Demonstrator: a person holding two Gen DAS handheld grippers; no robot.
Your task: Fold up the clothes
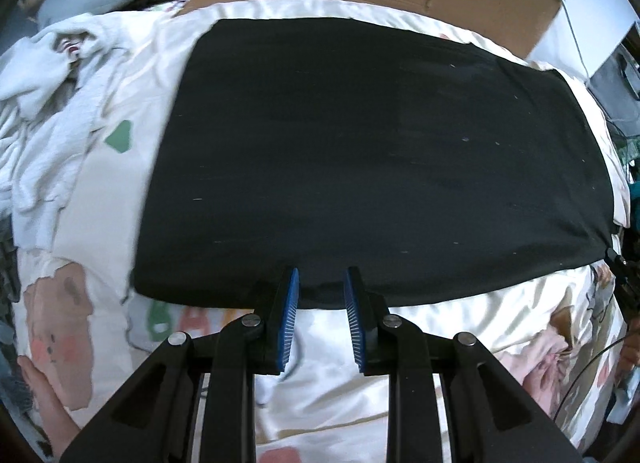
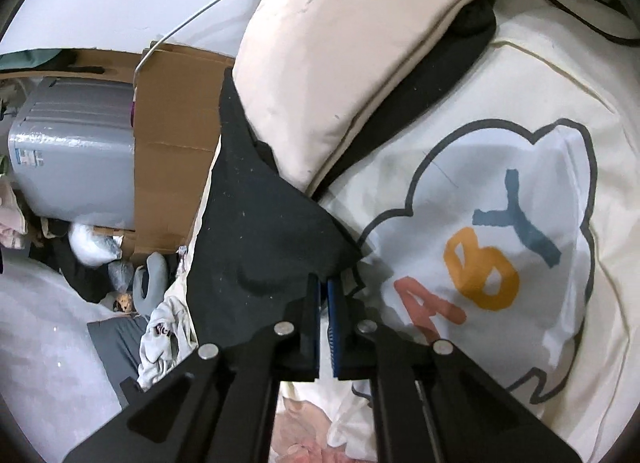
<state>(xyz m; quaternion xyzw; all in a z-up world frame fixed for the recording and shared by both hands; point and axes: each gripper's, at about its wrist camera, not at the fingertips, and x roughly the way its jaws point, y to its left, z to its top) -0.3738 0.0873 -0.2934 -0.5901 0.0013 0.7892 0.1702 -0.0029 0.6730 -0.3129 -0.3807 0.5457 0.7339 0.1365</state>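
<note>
Blue ribbed fingers (image 2: 323,287) pinch a corner of matte black cloth (image 2: 256,231).

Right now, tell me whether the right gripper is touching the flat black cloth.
Touching. In the right wrist view, the right gripper has its blue pads shut on a corner of the black cloth.
</note>
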